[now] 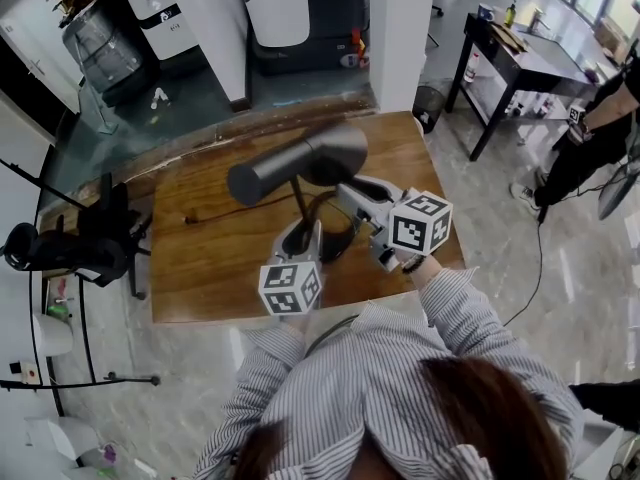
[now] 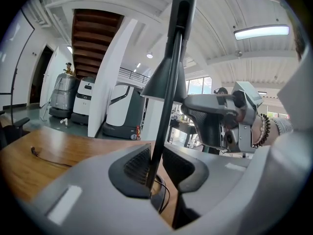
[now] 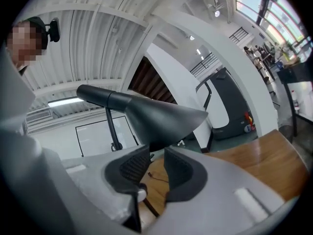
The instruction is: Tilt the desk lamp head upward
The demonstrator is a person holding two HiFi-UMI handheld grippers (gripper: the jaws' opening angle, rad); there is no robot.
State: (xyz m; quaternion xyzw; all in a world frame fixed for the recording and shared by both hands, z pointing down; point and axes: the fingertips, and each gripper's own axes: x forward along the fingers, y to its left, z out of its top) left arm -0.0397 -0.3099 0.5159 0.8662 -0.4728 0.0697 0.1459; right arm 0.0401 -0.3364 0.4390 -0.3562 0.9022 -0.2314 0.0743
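Observation:
A dark grey desk lamp stands on the wooden table [image 1: 215, 263], its head [image 1: 290, 163] lying roughly level over a thin stem [image 1: 299, 201]. My left gripper [image 1: 305, 236] is low on the stem, and in the left gripper view it [image 2: 155, 168] is shut on the stem [image 2: 167, 102], which runs up between its pads. My right gripper [image 1: 347, 190] reaches in from the right to the head's wide end. In the right gripper view its jaws [image 3: 156, 168] stand apart, open, with the rim of the lamp head [image 3: 156, 116] just above the gap.
The lamp's cord [image 1: 215, 216] trails left across the table. A black chair [image 1: 80, 243] stands off the table's left edge. A white column [image 1: 400, 28] rises behind the table, and a dark desk [image 1: 520, 58] and a person [image 1: 590, 138] are at the back right.

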